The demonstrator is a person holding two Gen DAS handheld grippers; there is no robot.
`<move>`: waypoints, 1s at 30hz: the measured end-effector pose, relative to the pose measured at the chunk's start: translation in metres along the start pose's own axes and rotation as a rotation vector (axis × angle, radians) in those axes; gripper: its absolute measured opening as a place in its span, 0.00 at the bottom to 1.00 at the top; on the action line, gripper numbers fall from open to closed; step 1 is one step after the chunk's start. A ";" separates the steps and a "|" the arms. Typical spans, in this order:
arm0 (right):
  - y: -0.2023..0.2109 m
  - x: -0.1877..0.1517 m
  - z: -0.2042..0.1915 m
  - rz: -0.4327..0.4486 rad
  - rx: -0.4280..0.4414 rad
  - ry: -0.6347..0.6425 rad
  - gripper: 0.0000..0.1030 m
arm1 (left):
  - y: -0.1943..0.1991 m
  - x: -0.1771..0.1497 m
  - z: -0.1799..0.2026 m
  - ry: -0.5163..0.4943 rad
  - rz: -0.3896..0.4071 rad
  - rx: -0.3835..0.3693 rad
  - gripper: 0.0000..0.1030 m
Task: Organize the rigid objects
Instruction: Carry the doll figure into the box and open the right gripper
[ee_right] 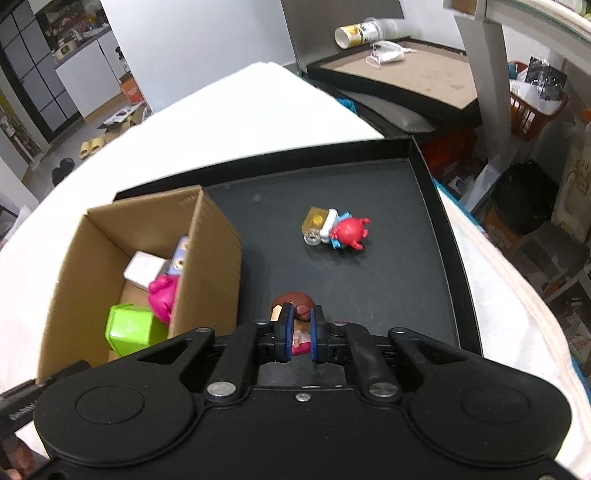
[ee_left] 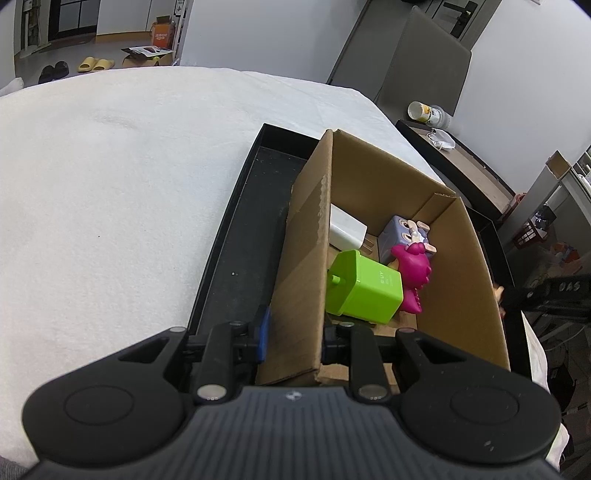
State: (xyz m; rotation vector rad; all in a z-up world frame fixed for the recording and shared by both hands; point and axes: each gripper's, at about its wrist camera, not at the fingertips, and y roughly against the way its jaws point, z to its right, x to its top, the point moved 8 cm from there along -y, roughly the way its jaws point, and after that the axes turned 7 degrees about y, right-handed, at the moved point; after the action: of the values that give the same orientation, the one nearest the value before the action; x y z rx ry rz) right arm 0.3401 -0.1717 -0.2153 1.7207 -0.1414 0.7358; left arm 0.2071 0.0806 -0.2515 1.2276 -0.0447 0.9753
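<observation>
A cardboard box (ee_right: pixel 155 236) stands in the left part of a shallow black tray (ee_right: pixel 424 177), which lies on a table draped in white cloth (ee_left: pixel 110 177). The left gripper (ee_left: pixel 293 332) is clamped on the box's near wall, one blue-padded finger (ee_left: pixel 263 332) outside the cardboard and the other inside. The right gripper (ee_right: pixel 300 328) is closed tight on a small brown-haired figurine (ee_right: pixel 295 308), its blue pads pressing either side of the toy, with the brown head poking out beyond the fingertips and a bit of pink showing lower between them; whether the figurine is clear of the tray floor cannot be told from this angle. Inside the box lie a lime-green block (ee_left: pixel 364 286), a magenta bear-like toy (ee_left: pixel 412 275), a lilac cube with a cartoon face (ee_left: pixel 400 230) and a white charger plug (ee_left: pixel 345 229), the green block nearest the left gripper and touching the magenta toy. Out on the tray's dark floor, well apart from the box, rests a red round-bodied toy (ee_right: pixel 351 230) just beside a small yellow-and-clear piece (ee_right: pixel 316 223). Behind the table, on a second dark-rimmed surface (ee_right: pixel 406 74), a cup (ee_right: pixel 354 33) lies tipped on its side near a white face mask (ee_right: pixel 388 55).
</observation>
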 end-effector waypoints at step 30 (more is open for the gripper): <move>0.034 0.046 -0.089 0.141 0.237 0.089 0.09 | 0.000 0.001 -0.001 0.015 -0.003 0.005 0.22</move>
State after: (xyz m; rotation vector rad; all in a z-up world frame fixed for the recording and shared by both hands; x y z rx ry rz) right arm 0.3257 -0.0869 -0.1528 1.9125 -0.1184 0.9632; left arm 0.2074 0.0825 -0.2514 1.2248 -0.0286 0.9823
